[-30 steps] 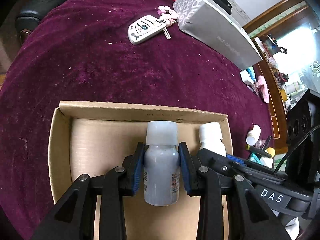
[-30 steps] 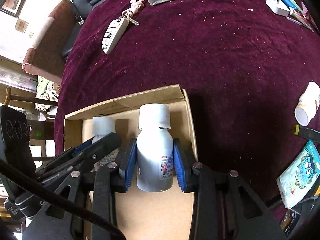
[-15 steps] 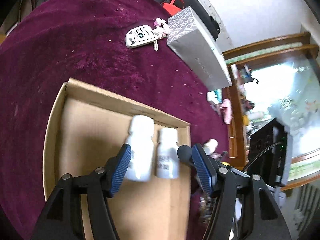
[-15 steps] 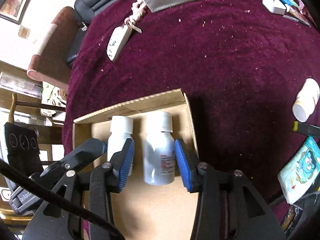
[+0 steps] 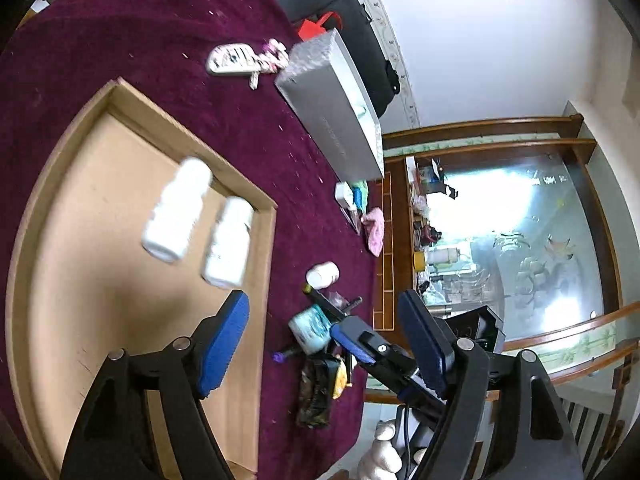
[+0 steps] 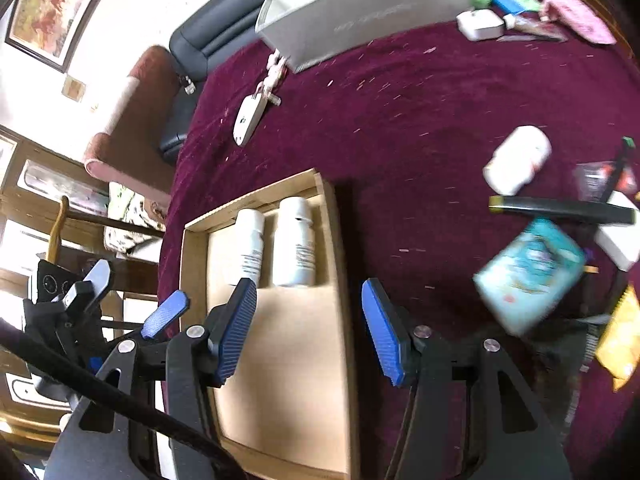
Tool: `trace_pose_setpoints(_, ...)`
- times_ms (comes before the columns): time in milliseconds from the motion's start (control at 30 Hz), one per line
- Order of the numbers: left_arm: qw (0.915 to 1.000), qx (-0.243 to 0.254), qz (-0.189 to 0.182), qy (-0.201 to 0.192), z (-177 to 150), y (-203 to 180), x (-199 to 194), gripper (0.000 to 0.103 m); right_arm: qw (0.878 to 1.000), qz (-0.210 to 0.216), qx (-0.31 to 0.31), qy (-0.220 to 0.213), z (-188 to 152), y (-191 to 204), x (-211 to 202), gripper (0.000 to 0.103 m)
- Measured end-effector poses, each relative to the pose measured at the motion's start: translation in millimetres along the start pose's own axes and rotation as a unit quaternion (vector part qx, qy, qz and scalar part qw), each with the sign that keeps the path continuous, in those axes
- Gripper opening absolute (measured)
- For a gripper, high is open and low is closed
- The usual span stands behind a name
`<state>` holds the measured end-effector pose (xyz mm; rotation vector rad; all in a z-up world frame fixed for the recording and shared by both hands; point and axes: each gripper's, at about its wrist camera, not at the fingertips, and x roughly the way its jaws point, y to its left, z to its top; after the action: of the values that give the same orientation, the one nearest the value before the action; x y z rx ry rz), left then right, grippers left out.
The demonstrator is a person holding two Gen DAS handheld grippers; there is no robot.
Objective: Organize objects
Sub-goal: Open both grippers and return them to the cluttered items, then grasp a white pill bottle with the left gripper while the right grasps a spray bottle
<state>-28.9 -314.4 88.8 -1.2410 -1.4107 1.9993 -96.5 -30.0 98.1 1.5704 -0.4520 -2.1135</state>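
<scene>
The left wrist view alone shows a white wall, a glass door in a wooden frame, and the right gripper (image 5: 362, 344) low beside its own fingers. The right wrist view alone shows a framed painting (image 6: 42, 10), a dark sofa and the left gripper (image 6: 132, 300) at its left edge.

The shallow brown cardboard tray (image 6: 344, 292) sits on the worktop under a dark purple velvet cloth (image 6: 420, 120). In its far right corner two white plastic bottles (image 6: 294, 242) lie side by side, caps toward the far wall.

Fingers of both grippers are spread and opening, with nothing between them.

A third small white bottle (image 6: 516, 160) lies on the cloth, well apart to the right of the tray.
</scene>
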Motion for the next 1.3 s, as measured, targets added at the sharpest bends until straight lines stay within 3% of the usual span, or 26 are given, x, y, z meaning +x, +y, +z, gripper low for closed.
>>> trace_pose_setpoints(167,0.9992,0.012,-0.035,0.018,-31.9,-40.3,26.7,0.072,0.999,0.001,0.024,-0.034,-2.4,-49.6,-49.5,0.054)
trace_pose_setpoints(333,0.9972,0.065,0.015,0.034,-59.1,-86.3,63.5,0.072,0.995,-0.035,0.050,-0.080,-5.6,-124.2,-109.5,0.057)
trace_pose_setpoints(500,0.9866,0.126,0.080,0.066,-88.2,-112.2,107.1,0.072,0.986,-0.062,0.115,-0.100,-12.4,-208.3,-146.3,0.060)
trace_pose_setpoints(600,0.9727,0.169,0.139,0.079,-102.9,-118.4,132.9,0.072,0.983,-0.060,0.146,-0.096,-21.0,-245.0,-155.9,0.060)
trace_pose_setpoints(700,0.9633,0.190,0.168,0.089,-111.6,-116.0,147.6,0.072,0.982,-0.056,0.156,-0.090,-27.0,-265.7,-159.5,0.060)
trace_pose_setpoints(900,0.9389,0.220,0.252,0.081,-97.9,-111.6,183.6,0.072,0.983,-0.043,0.160,-0.076,-33.0,-286.7,-157.8,0.060)
trace_pose_setpoints(1000,0.9225,0.255,0.283,0.062,-81.3,-118.2,207.4,0.072,0.984,-0.040,0.162,-0.070,-35.8,-294.0,-155.2,0.060)
trace_pose_setpoints(1133,0.8913,0.310,0.324,0.067,-62.9,-121.2,245.8,0.072,0.984,-0.040,0.163,-0.061,-41.1,-305.6,-155.9,0.060)
trace_pose_setpoints(1200,0.8827,0.326,0.330,0.076,-58.6,-118.9,260.3,0.072,0.983,-0.041,0.166,-0.059,-45.2,-311.8,-158.6,0.060)
trace_pose_setpoints(1233,0.8741,0.336,0.341,0.082,-56.5,-117.9,269.5,0.072,0.983,-0.043,0.167,-0.058,-46.1,-314.1,-159.2,0.060)
trace_pose_setpoints(1300,0.8671,0.348,0.345,0.091,-54.5,-116.4,283.0,0.072,0.982,-0.049,0.172,-0.057,-48.0,-320.2,-160.4,0.060)
